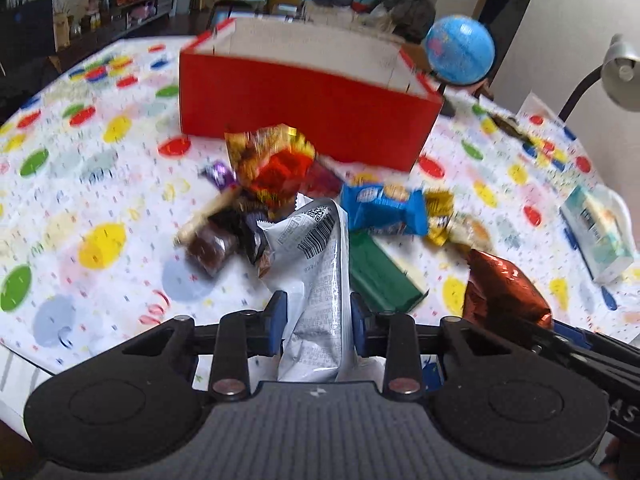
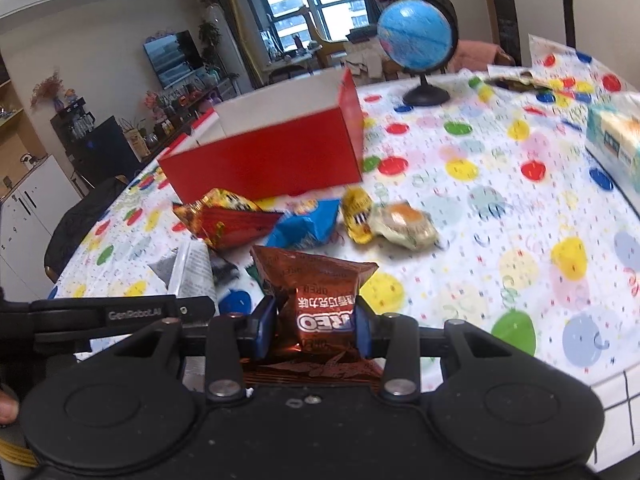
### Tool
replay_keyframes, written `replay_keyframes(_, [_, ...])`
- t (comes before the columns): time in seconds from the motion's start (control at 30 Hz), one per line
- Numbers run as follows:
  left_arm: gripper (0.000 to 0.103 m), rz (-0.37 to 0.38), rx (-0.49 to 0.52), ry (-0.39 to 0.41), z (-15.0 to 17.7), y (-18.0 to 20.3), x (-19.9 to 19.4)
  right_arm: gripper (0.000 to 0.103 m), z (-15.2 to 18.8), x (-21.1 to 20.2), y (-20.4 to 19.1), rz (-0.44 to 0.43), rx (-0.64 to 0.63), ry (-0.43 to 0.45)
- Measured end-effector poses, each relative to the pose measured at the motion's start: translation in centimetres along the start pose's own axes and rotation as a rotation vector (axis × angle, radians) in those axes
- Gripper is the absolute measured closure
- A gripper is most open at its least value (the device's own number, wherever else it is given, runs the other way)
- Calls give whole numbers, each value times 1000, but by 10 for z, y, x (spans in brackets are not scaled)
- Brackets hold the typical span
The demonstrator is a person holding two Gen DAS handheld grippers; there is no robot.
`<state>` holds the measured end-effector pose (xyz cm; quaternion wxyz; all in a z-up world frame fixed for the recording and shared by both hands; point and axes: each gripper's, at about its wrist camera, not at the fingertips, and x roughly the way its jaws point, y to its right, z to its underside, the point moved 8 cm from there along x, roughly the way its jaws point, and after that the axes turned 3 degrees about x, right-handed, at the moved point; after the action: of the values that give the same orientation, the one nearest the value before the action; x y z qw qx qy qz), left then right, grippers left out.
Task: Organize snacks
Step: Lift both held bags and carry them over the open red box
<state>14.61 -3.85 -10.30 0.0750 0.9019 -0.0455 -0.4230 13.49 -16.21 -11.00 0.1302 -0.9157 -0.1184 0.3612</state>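
White packet (image 1: 320,276) upright, lengthwise forward.

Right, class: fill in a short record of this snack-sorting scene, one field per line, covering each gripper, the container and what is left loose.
left gripper: jaws shut on silver packet
right gripper: jaws shut on brown Oreo packet
container: red box, open top, on spotted tablecloth
loose snacks: blue packet, yellow-red packet, others, in front of box
background: globe

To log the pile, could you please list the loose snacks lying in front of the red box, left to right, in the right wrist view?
Red-and-yellow bag → blue packet → yellow candy → pale round pastry.
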Motion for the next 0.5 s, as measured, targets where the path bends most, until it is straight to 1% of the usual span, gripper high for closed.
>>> replay_keyframes(0.2, [70,12,19,44,-24,-5,-20,64,-21,-3,-15,-3,-28,34])
replay_keyframes(0.33, [70,15,24,73,-47,-11,-30,64,-41,-4,-25,2,-48,66])
replay_keyframes(0.5, [70,6,55,119,-81,-15,-39,64,-70,2,-33,15,-61,107])
